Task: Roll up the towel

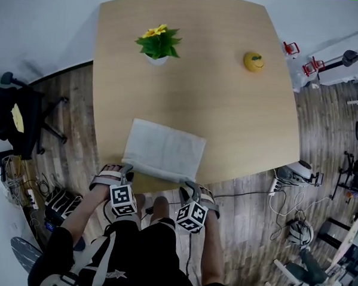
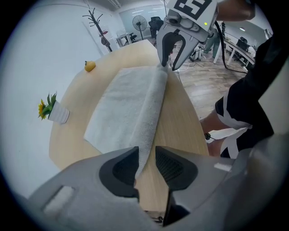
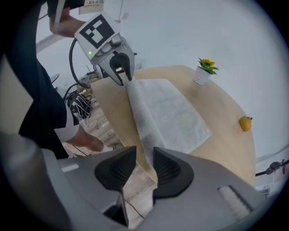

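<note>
A pale grey towel [image 1: 164, 147] lies on the wooden table [image 1: 228, 112] close to its near edge, with its near side turned over into a thick fold [image 2: 151, 101]. In the left gripper view my left gripper [image 2: 145, 155] is shut on the fold's left end, which nearly fills the gap between the pads. Seen from the head, it [image 1: 127, 168] is at the towel's near left corner. My right gripper [image 3: 145, 169] straddles the fold's right end [image 3: 143, 135] with its pads apart, and wood and floor show beside the cloth. From the head it [image 1: 190, 185] is at the near right corner.
A potted yellow flower [image 1: 158, 44] and a small yellow toy [image 1: 253, 61] stand at the table's far side. A black office chair [image 1: 16, 116] is left of the table, with cables and equipment on the floor to the right. The person's legs are under the near edge.
</note>
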The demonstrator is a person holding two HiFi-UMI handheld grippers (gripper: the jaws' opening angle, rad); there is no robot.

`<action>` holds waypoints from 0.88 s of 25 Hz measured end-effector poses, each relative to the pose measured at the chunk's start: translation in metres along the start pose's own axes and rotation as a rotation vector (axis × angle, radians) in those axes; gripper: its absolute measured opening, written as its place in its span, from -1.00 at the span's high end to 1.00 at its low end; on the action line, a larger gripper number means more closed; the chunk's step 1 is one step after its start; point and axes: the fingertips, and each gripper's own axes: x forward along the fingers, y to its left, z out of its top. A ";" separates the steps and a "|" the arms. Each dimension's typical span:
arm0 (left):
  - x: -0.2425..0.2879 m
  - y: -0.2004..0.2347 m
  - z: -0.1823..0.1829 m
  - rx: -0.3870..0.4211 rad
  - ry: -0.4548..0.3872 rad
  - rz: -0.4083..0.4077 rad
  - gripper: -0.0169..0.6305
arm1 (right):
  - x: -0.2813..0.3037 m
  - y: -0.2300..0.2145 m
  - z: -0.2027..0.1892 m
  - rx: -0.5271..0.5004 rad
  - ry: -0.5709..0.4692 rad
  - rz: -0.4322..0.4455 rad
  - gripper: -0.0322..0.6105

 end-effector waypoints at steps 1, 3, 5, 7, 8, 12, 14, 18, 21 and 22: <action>0.001 0.000 0.000 0.000 0.003 -0.002 0.55 | 0.002 0.000 0.000 -0.001 0.000 0.001 0.51; 0.004 0.002 -0.001 0.010 0.012 -0.002 0.55 | 0.005 -0.001 0.000 -0.005 0.001 0.001 0.51; 0.008 0.003 -0.001 0.011 0.014 -0.001 0.55 | 0.008 -0.003 -0.001 -0.008 0.002 0.000 0.51; 0.011 0.005 0.000 0.002 0.005 -0.001 0.55 | 0.011 -0.005 -0.001 -0.008 0.003 0.001 0.51; 0.012 0.006 0.000 -0.001 0.003 -0.003 0.55 | 0.011 -0.006 -0.001 -0.008 0.004 0.001 0.51; 0.016 0.008 0.001 -0.002 0.004 -0.017 0.57 | 0.014 -0.008 0.000 -0.006 0.006 0.003 0.52; 0.016 0.009 0.000 0.011 0.008 -0.017 0.58 | 0.014 -0.008 0.000 -0.006 0.005 0.004 0.53; 0.015 0.010 -0.001 0.048 0.013 -0.020 0.58 | 0.015 -0.010 0.000 -0.014 0.004 -0.009 0.56; 0.016 0.009 0.000 0.074 0.017 -0.019 0.59 | 0.016 -0.012 0.000 -0.025 0.006 -0.024 0.61; 0.016 0.009 0.001 0.079 0.018 -0.019 0.59 | 0.016 -0.013 0.000 -0.028 0.005 -0.029 0.62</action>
